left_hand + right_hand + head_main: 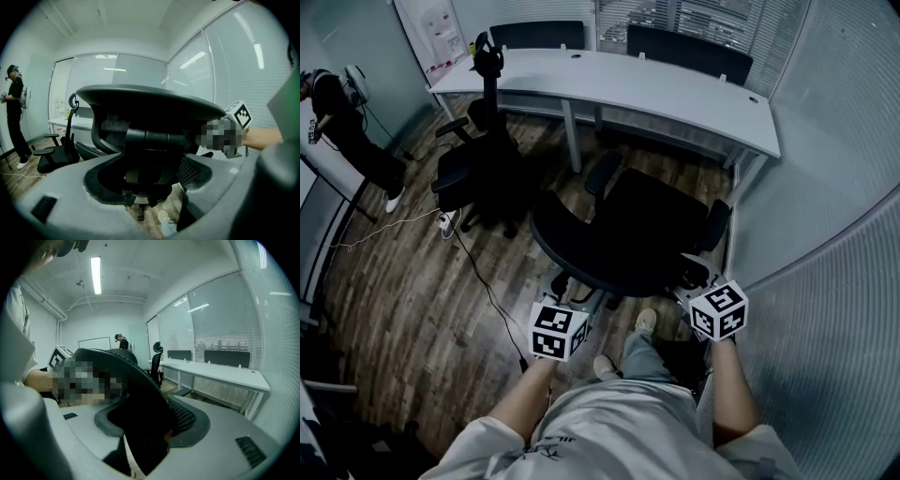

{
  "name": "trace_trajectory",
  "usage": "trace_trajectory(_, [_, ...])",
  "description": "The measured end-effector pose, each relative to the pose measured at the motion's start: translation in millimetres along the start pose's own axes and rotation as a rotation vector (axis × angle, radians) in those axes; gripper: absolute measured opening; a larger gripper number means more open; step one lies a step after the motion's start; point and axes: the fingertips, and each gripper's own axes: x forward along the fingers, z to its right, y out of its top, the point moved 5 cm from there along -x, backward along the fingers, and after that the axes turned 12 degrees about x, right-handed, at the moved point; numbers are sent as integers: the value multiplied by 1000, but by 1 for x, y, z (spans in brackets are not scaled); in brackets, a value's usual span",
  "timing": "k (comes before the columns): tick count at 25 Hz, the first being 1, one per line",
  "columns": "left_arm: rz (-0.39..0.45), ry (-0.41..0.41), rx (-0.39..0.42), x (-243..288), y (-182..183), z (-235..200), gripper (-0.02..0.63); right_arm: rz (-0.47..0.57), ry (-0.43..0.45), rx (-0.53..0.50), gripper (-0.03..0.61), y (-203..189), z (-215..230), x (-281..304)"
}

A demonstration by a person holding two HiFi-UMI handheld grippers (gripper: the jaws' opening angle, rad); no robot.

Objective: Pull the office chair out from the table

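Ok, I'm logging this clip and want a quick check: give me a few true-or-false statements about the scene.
The left hand-held gripper and the right hand-held gripper are both at the office chair back. True.
The office chair is tucked under the table. False: it stands clear of the table's edge.
A second chair stands to its left. True.
Nobody else is in the room. False: a person stands at far left.
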Motion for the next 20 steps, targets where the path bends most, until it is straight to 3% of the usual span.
trace_trajectory(20, [-16, 27, -5, -32, -10, 42, 325, -3, 5, -20, 218, -21, -15, -37])
